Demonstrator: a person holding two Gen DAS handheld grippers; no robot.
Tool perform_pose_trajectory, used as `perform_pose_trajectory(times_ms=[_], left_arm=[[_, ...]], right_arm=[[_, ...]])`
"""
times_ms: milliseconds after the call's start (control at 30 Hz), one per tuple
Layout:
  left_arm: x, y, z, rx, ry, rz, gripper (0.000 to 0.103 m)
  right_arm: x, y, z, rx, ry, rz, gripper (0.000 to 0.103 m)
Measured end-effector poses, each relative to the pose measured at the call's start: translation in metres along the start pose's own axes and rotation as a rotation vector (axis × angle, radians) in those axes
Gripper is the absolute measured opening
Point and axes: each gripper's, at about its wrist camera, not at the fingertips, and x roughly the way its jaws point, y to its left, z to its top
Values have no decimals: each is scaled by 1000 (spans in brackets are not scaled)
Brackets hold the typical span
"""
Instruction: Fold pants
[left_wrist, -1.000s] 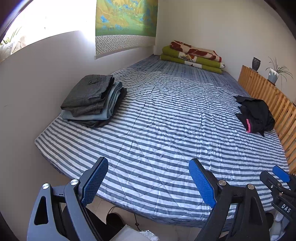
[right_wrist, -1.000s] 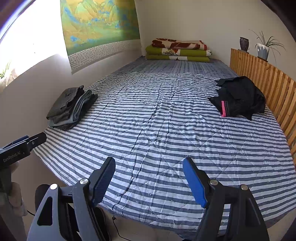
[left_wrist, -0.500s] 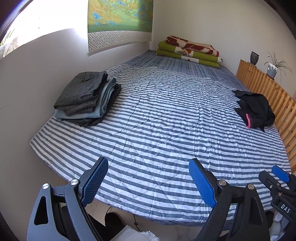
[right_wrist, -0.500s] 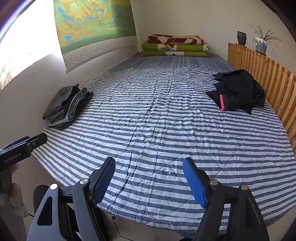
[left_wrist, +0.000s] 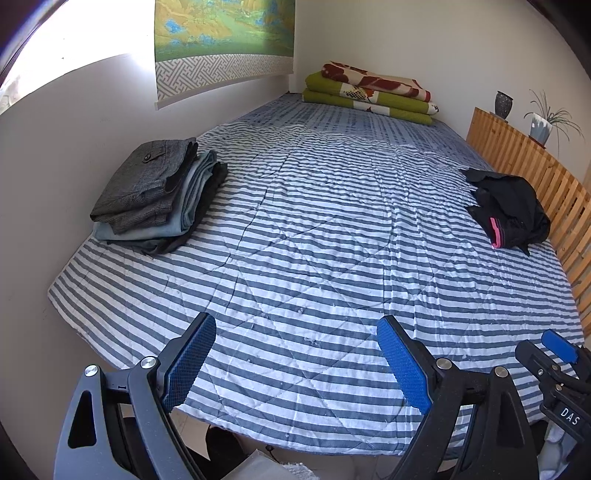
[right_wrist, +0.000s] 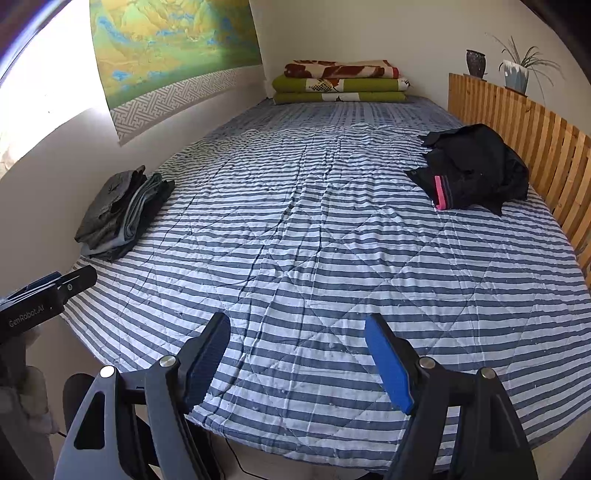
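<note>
Crumpled black pants (right_wrist: 476, 166) lie on the striped bed (right_wrist: 314, 229) beside the wooden slats (right_wrist: 532, 147).

A striped blue-and-white quilt (left_wrist: 314, 229) covers the bed from its near edge almost to its far end. At the bed's far edge, against the back wall, lies a stack of folded green and red-patterned blankets (right_wrist: 341, 81). A landscape wall hanging (right_wrist: 170, 48) hangs on the wall along the bed's left edge. A slatted wooden rail (left_wrist: 532, 173) runs along the right edge, and on its top stand a dark vase (right_wrist: 475, 62) and a potted plant (right_wrist: 517, 72).
</note>
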Motion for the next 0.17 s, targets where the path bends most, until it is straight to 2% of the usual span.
perform_pose_trajectory(times_ms=[167], left_arm=[[23, -17, 16, 51, -1, -27, 91]], right_arm=[[10, -6, 4, 11, 3, -20, 72]])
